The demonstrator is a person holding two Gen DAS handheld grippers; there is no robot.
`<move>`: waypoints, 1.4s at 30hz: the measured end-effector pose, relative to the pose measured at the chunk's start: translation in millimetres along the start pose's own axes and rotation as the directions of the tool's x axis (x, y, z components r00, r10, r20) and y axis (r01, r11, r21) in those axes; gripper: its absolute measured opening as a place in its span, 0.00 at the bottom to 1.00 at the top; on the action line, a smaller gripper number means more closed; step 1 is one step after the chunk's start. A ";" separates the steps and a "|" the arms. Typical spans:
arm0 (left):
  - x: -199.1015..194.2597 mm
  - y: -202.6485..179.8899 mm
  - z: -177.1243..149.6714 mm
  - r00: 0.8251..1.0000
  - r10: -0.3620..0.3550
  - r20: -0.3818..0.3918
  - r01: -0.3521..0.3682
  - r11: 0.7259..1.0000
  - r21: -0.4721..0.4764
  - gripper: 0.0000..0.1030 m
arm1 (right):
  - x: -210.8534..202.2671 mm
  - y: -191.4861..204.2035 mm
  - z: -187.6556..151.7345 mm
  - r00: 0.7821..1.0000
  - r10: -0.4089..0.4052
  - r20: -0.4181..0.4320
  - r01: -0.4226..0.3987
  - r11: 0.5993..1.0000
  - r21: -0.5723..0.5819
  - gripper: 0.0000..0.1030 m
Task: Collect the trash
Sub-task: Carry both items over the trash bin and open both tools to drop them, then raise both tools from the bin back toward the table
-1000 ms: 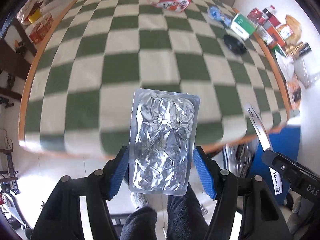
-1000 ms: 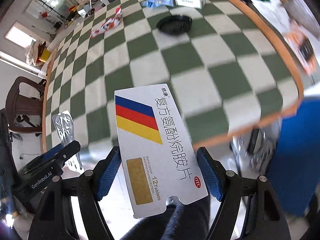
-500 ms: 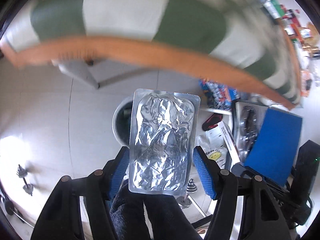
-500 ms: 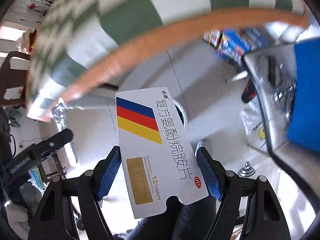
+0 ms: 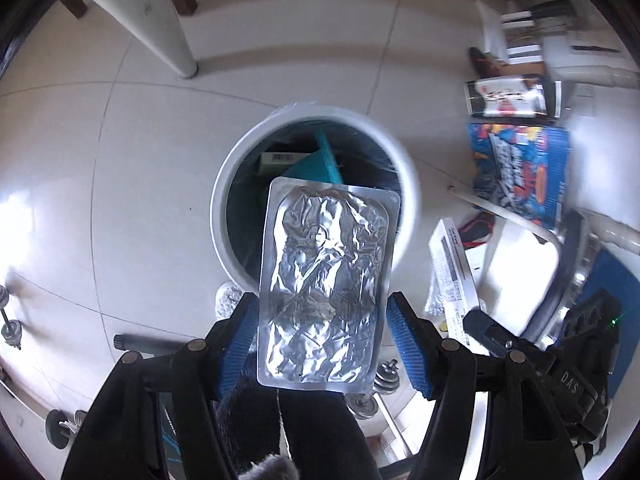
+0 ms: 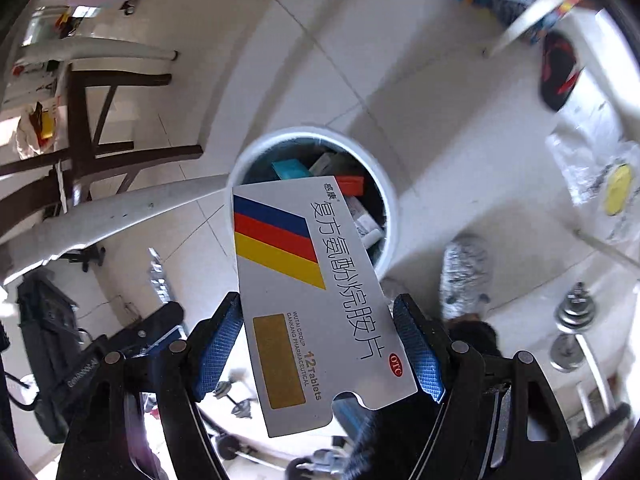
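Both hands just dropped from over the checkered table down to floor level, so this looks like the dump step. Closest in, the left gripper (image 5: 322,344) has its blue pads clamped on the edges of a foil blister pack (image 5: 326,280), and the right gripper (image 6: 318,346) is pinched on a flattened tablet box (image 6: 312,292) the same way. Both pieces hang right above the white trash bin (image 5: 408,184), which already has a teal carton and other boxes inside. I'd say letting go is all that's left for these two. Around it: a slipper (image 6: 466,276) just beside the bin, dumbbells (image 6: 572,332) nearby, a table leg (image 5: 160,20) further off. Nothing blocks the opening.
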State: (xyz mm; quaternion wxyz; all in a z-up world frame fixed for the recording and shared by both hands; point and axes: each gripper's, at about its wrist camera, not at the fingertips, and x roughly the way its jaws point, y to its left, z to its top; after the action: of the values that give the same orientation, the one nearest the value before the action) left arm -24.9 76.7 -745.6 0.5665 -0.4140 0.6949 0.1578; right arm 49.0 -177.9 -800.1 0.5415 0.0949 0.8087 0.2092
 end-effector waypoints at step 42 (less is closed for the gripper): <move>-143.6 -21.5 -136.6 0.924 0.269 0.273 -0.306 0.946 0.104 0.99 | -96.9 82.3 -95.5 0.887 -0.350 0.302 0.446 0.818 -0.362 1.00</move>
State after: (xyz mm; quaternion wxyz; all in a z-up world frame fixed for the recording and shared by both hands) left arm -96.1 26.7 -566.2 0.6503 -0.2415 0.6789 0.2405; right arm -6.2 -163.7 -651.7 0.6673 -0.1739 0.6803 0.2483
